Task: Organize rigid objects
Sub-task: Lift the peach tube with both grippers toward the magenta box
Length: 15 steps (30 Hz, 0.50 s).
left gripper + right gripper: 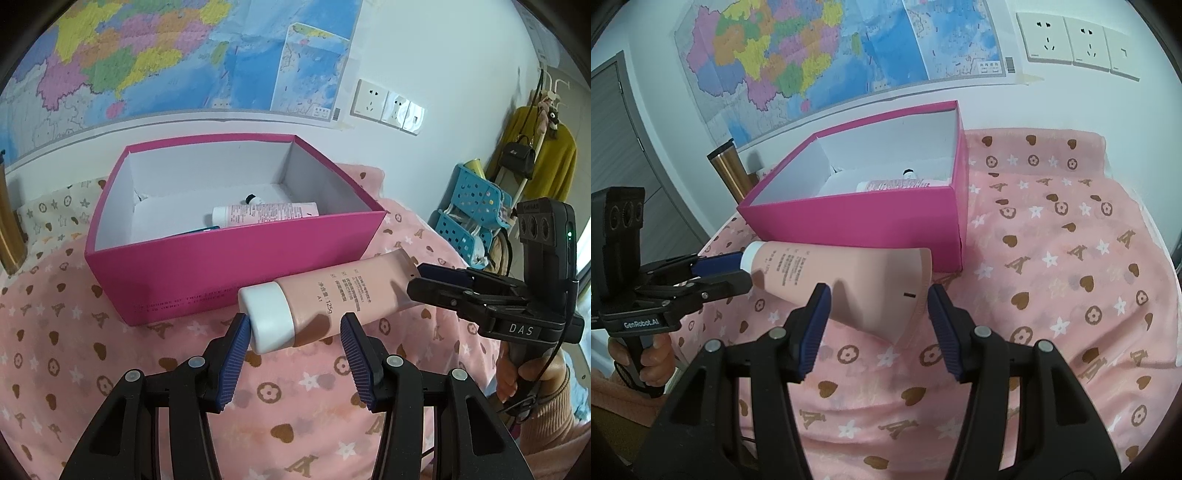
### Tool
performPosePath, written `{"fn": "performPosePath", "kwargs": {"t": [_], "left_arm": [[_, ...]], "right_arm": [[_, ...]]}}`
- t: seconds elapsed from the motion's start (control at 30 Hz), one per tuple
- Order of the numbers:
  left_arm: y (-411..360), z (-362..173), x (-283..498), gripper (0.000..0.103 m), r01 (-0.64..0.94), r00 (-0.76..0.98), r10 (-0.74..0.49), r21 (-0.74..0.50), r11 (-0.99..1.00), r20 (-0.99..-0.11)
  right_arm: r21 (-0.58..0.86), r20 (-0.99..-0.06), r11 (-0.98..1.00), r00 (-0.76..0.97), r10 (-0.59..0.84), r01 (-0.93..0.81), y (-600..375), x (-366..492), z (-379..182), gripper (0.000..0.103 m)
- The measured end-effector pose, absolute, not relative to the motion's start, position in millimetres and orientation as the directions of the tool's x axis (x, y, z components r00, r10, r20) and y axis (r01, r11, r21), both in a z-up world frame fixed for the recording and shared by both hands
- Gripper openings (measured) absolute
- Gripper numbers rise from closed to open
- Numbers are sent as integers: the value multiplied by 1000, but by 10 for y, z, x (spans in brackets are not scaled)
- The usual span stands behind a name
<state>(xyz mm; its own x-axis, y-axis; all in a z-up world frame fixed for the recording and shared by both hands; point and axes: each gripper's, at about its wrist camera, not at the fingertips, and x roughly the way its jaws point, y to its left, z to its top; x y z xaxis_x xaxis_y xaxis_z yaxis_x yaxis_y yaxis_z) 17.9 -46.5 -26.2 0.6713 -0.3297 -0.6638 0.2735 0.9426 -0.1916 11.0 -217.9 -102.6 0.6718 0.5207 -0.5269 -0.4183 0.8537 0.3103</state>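
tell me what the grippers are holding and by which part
Both hold one pink tube: the left gripper at its white cap end, the right gripper at its flat crimped end.

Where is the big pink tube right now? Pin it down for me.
In both wrist views the pink tube hangs just in front of the magenta box, above the pink blanket, its white-capped end at the left gripper and its flat end at the right gripper.

1. Two tongs: left tongs (pixel 291 328), right tongs (pixel 879 306).
2. One pink box (pixel 221 273), far side of the worktop.
3. Two pink tubes: one tube (pixel 332 299) outside near the box, one tube in the box (pixel 258 214).
4. One small black-capped bottle (pixel 252 199) inside the box.
5. Three wall sockets (pixel 1075 40).
6. One wall map (pixel 184 55).
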Motion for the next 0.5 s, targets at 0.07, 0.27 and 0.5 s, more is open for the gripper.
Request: {"fn": "performPosePath", "kwargs": {"t": [0.07, 0.27, 0.5], "left_arm": [[-467, -259, 179, 51, 275, 674, -331, -192, 942, -661], [-479, -236, 173, 51, 279, 679, -330, -186, 942, -656], [-481, -211, 175, 51, 283, 687, -331, -182, 942, -647]], "right_arm": [[311, -525, 853, 672, 521, -418, -2183, 110, -1021, 57], [307, -523, 855, 676, 519, -419, -2195, 116, -1007, 57], [301, -517, 856, 683, 516, -420, -2197, 111, -971, 57]]}}
